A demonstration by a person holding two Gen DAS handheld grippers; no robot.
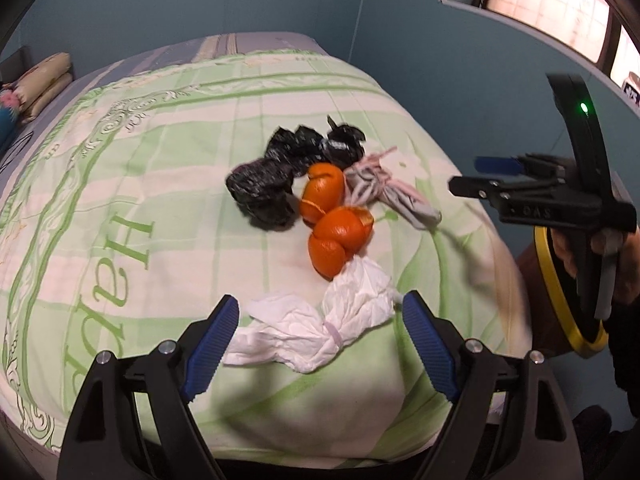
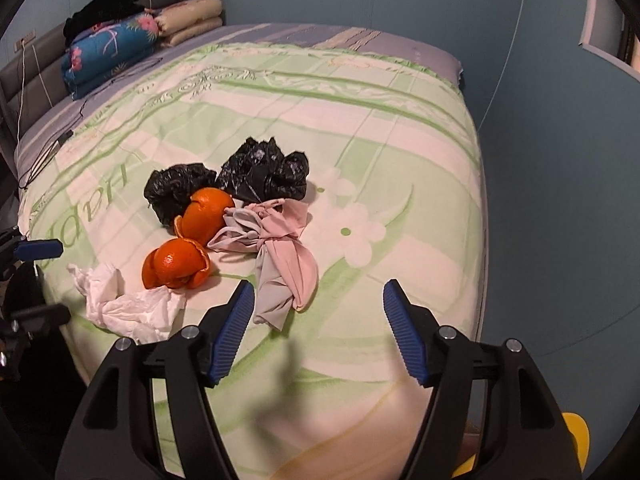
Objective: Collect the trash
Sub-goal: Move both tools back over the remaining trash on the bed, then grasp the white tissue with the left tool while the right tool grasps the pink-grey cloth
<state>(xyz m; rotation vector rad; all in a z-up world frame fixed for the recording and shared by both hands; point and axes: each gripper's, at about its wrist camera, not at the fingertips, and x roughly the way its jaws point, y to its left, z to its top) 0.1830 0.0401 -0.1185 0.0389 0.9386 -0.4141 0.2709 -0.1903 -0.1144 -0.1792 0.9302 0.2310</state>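
A pile of trash lies on the green and white bedspread [image 1: 140, 184]. The white crumpled tissue [image 1: 320, 328] [image 2: 132, 308] is nearest, then two orange peels [image 1: 340, 240] [image 2: 176, 264], two black plastic bags [image 1: 262, 192] [image 2: 264, 172] and a knotted pink-grey bag [image 1: 384, 192] [image 2: 280, 256]. My left gripper [image 1: 320, 300] hangs open just above the tissue, with its blue pads on either side and not touching it. My right gripper [image 2: 319, 286] is open over bare bedspread, right of the pink-grey bag. It also shows at the right of the left wrist view [image 1: 468, 176], held by a hand.
Folded blankets [image 2: 108, 52] and cushions [image 2: 192, 20] are stacked by the headboard [image 2: 24, 76] at the far end. A thin cable [image 2: 52, 148] runs along the bed's left side. Blue walls surround the bed, with a window [image 1: 560, 4]. A yellow-rimmed object [image 1: 556, 292] sits off the bed's near right corner.
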